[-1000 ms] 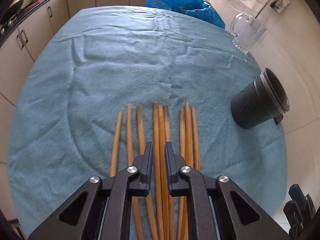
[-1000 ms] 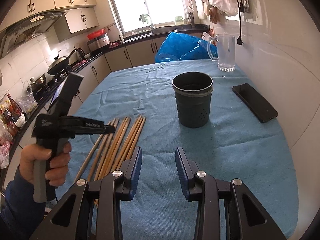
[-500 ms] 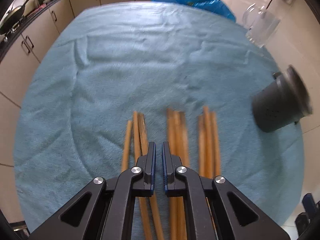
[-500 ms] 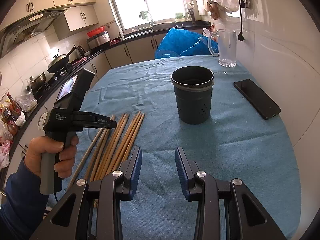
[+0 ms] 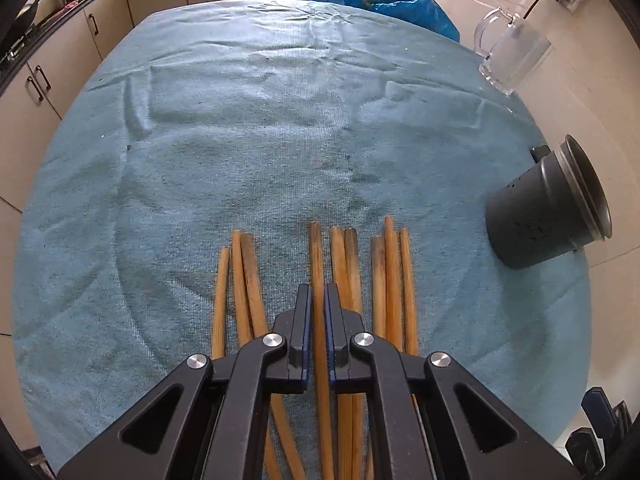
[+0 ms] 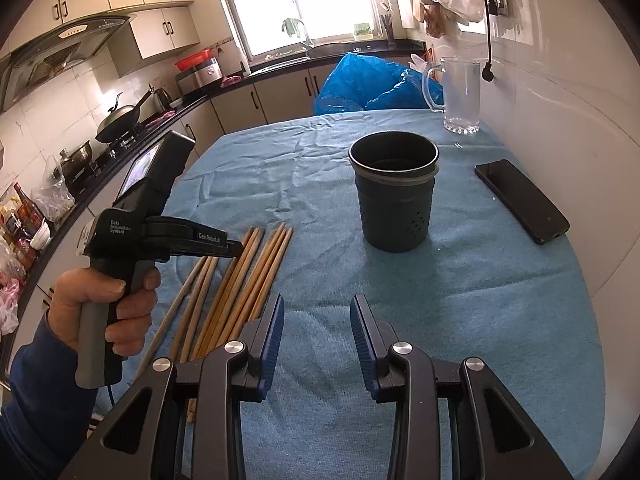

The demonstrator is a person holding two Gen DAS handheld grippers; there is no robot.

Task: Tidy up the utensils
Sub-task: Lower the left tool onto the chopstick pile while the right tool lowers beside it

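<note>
The left gripper (image 5: 316, 300) pinches one chopstick (image 5: 316, 256) from the row left of the cup (image 5: 548, 216); lift it level, then tip it in, while the right gripper (image 6: 316, 320) stays spread

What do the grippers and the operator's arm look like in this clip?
Both grippers are black with silver rivets and blue ribbed pads. The left gripper has a grey pistol grip, a small screen on top, white lettering "Data Acquisition System" and "GenRobot.AI", and a dark cable below. The bare hand holding it wears a navy sleeve. Right gripper matches.
</note>
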